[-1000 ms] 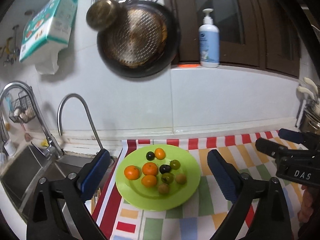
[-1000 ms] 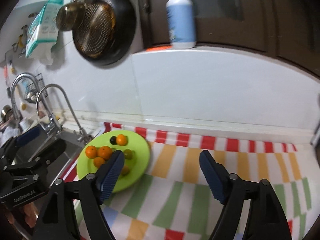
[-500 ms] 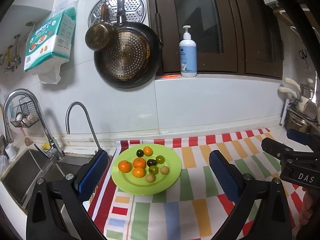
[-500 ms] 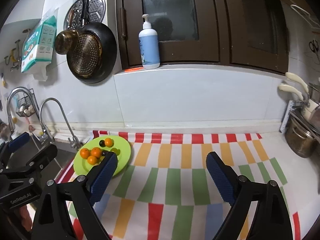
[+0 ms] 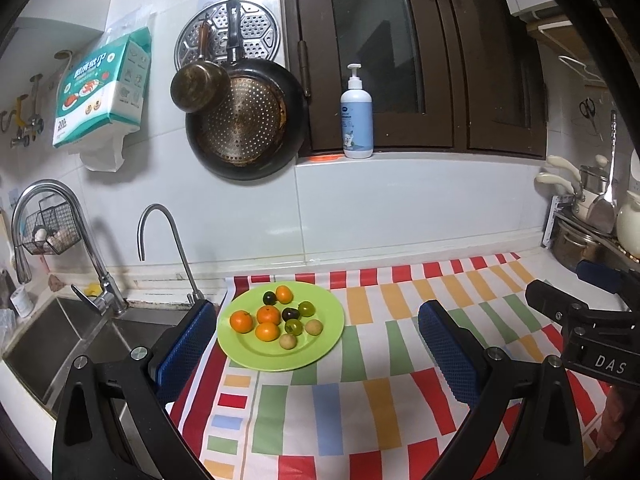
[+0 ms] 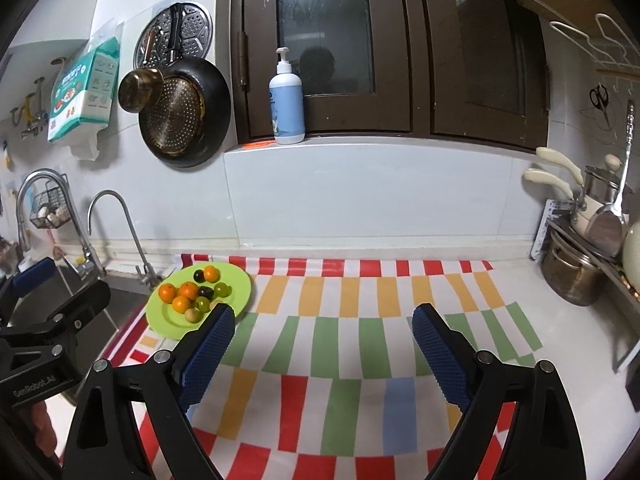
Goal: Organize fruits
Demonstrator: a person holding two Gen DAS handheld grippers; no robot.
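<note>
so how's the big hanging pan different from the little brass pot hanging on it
The frying pan is far wider, black-rimmed, with a dotted inner face; the brass pot is small, golden and shows a plain, smooth bottom. The pot hangs higher, overlapping the pan's upper left edge. Both are round and hang on the white wall.

On the black body of my right gripper [image 5: 608, 364], at the right edge of the left wrist view, I read "DAS" in white letters. On the black body of my left gripper [image 6: 34, 385], at the lower left of the right wrist view, I read "GenRobot.AI". The teal and white paper packet [image 5: 102, 88] hanging on the wall bears Chinese characters and "200"; its smaller print is too small to read. The label on the white and blue pump bottle [image 5: 357, 120] on the window ledge is also illegible.
</note>
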